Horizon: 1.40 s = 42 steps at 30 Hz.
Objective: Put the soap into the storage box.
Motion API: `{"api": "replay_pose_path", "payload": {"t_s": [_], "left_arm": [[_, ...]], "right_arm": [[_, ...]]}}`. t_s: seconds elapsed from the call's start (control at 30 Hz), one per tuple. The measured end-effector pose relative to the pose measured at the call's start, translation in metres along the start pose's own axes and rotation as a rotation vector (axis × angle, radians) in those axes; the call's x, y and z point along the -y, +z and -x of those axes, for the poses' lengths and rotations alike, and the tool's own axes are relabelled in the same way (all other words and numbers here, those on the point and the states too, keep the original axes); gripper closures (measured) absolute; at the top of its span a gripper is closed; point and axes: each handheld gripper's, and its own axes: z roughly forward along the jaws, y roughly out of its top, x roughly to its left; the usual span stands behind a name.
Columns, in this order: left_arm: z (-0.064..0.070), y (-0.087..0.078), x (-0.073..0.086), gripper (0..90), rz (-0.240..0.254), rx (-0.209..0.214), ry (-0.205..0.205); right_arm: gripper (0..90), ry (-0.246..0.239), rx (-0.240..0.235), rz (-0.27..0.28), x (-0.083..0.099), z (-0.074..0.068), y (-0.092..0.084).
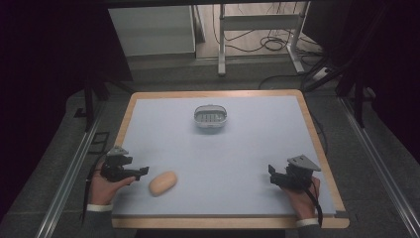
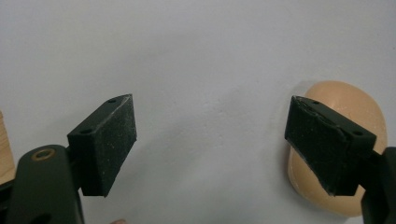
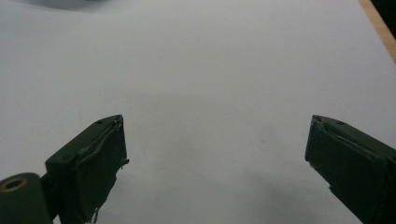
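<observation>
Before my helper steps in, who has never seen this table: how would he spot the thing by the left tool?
Start at the pale blue table and go to its near left corner. Just right of the left tool lies a smooth, tan, oval lump, unlike the grey dish farther back.

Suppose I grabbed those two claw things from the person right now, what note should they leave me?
Left gripper: open, holding nothing, at the near left of the table, right beside the tan bread roll.
In the left gripper view the roll lies partly behind one jaw, not between them.
Right gripper: open, holding nothing, near right, bare table ahead of it.
Small oval basket: far centre of the table.
Done: nothing gripped yet.
Left: probably grasp the roll; the basket seems a likely place for it.
</observation>
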Motion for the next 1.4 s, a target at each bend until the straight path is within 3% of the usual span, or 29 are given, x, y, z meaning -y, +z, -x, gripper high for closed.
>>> {"api": "replay_pose_path", "payload": {"t_s": [0.27, 0.67, 0.93, 1.1, 1.4], "left_arm": [[-0.001, -0.001, 0.0, 16.9, -0.005, -0.004, -0.001], [-0.005, -0.002, 0.001, 17.0, -0.009, -0.015, -0.007], [-0.003, -0.001, -0.001, 17.2, -0.02, -0.01, 0.007], [0.001, -0.001, -0.007, 17.4, -0.045, -0.012, 0.04], [0.003, -0.011, -0.014, 17.3, -0.056, 0.003, 0.068]], "right_arm": [[6.6, -0.014, -0.019, 0.021, 0.001, 0.0, -0.002], [6.7, 0.013, -0.029, 0.042, 0.002, 0.003, -0.004], [6.7, 0.028, -0.035, 0.044, 0.002, 0.004, -0.004], [6.9, 0.039, -0.04, 0.045, 0.002, 0.005, -0.004], [6.9, 0.039, -0.042, 0.05, 0.003, 0.005, -0.005]]}}
